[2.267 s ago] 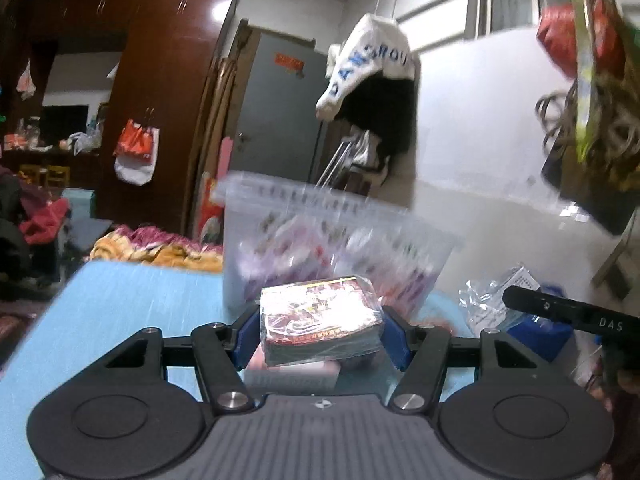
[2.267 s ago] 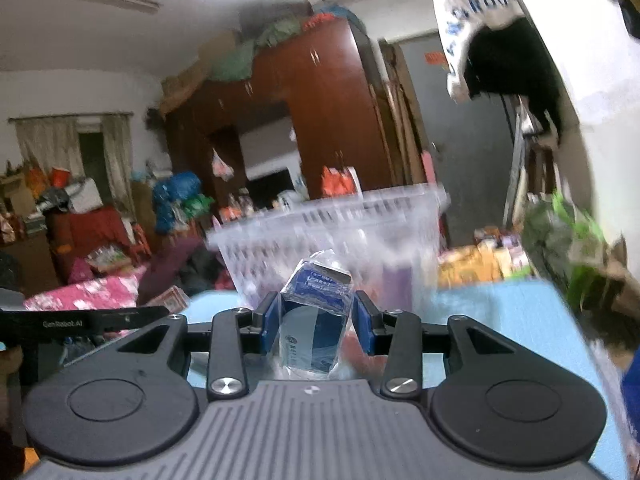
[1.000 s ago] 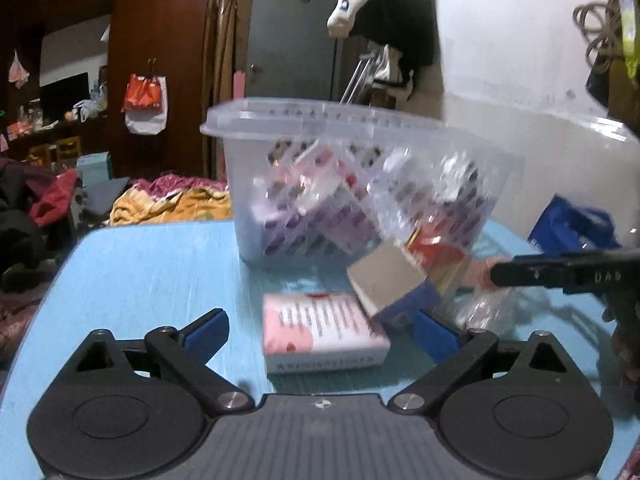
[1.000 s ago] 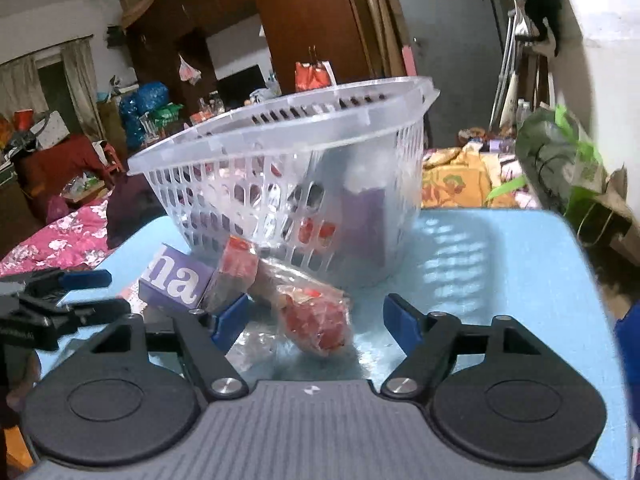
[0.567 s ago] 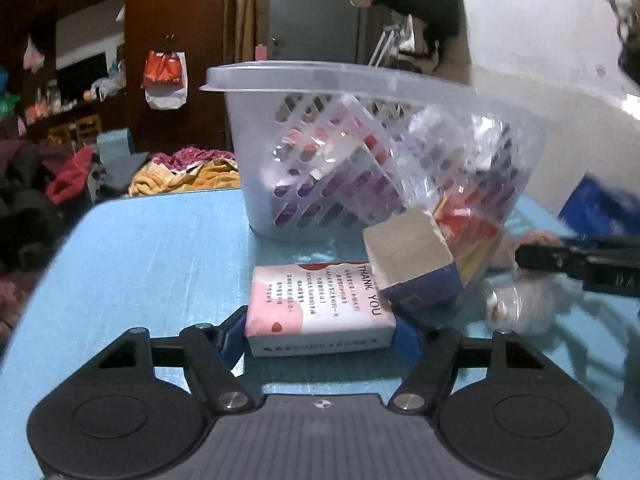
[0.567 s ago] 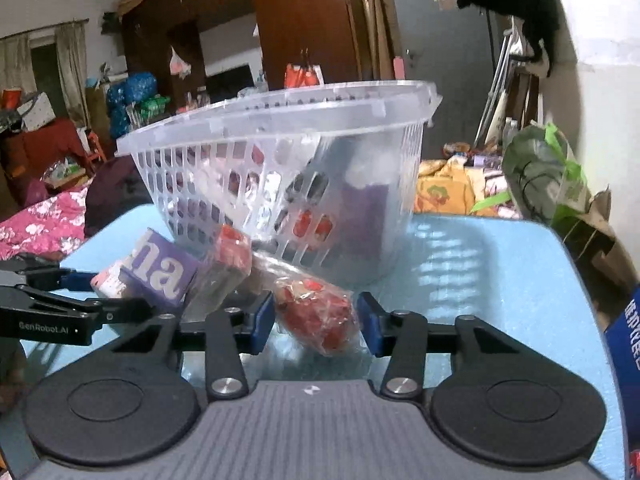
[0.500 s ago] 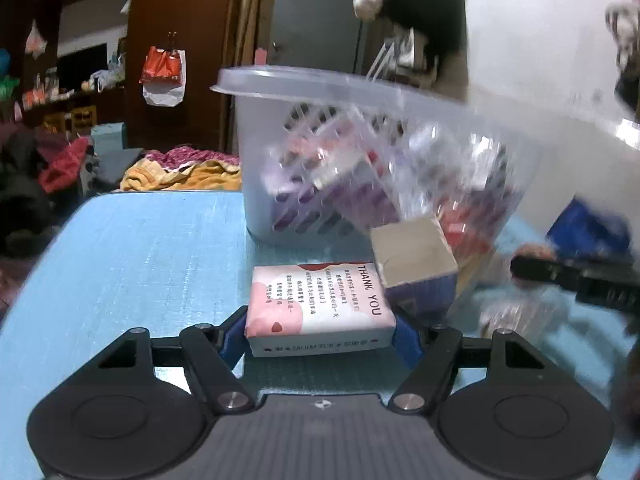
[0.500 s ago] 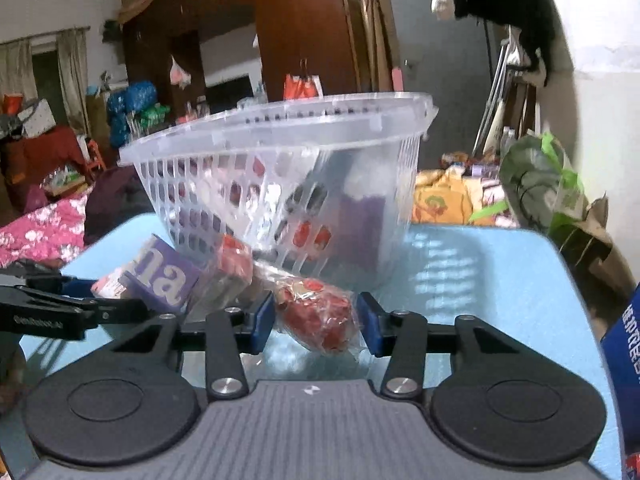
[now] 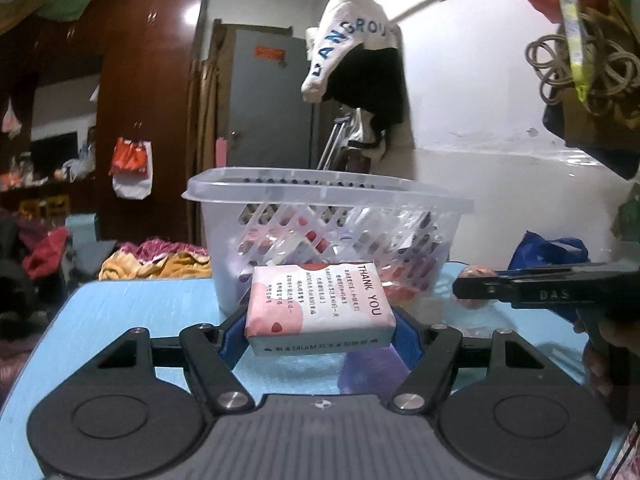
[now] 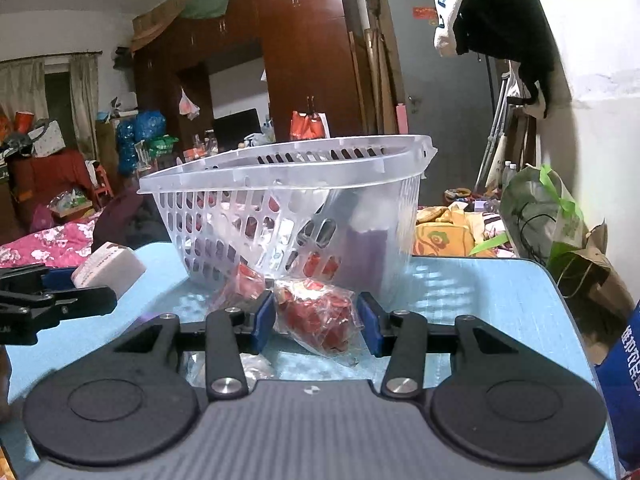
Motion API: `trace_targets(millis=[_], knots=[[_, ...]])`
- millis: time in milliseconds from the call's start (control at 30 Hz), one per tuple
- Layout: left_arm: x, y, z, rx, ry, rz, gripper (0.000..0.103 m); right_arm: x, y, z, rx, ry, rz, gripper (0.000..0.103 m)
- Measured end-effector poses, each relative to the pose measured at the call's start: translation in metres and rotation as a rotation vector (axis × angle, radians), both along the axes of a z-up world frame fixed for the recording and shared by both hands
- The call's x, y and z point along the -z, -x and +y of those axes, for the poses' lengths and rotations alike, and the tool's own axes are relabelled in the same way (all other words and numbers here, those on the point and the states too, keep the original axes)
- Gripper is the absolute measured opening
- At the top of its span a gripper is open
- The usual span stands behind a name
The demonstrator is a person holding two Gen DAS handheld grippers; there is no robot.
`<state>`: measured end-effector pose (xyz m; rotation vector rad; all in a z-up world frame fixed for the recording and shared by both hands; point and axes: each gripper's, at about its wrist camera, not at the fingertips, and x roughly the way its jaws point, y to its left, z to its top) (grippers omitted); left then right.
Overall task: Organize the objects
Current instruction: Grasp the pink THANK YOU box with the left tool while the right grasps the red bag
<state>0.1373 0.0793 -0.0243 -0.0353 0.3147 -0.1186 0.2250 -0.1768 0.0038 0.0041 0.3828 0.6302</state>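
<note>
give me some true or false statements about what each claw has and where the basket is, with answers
1. The left claw grips a pink and white wrapped packet printed THANK YOU. True.
2. The right claw is open with nothing in it. False: it is shut on a clear bag of red pieces.
3. The translucent plastic basket with slotted walls stands on the light blue table. True.
4. The basket holds nothing. False: red and purple things show through its walls.
5. The pink packet lies flat on the table. False: it is held above the table top.
</note>
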Motion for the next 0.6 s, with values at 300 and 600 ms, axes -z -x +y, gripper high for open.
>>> trace_targets(millis=[300,600], knots=[[0.002,0.004,0.001,0.001,0.001,-0.016,0.075,0.000,0.001,0.000,-0.001,-0.006,-0.013,0.049],[0.002,0.008,0.002,0.008,-0.006,-0.032,0.075,0.000,0.005,-0.002,-0.009,-0.017,-0.019,0.049]])
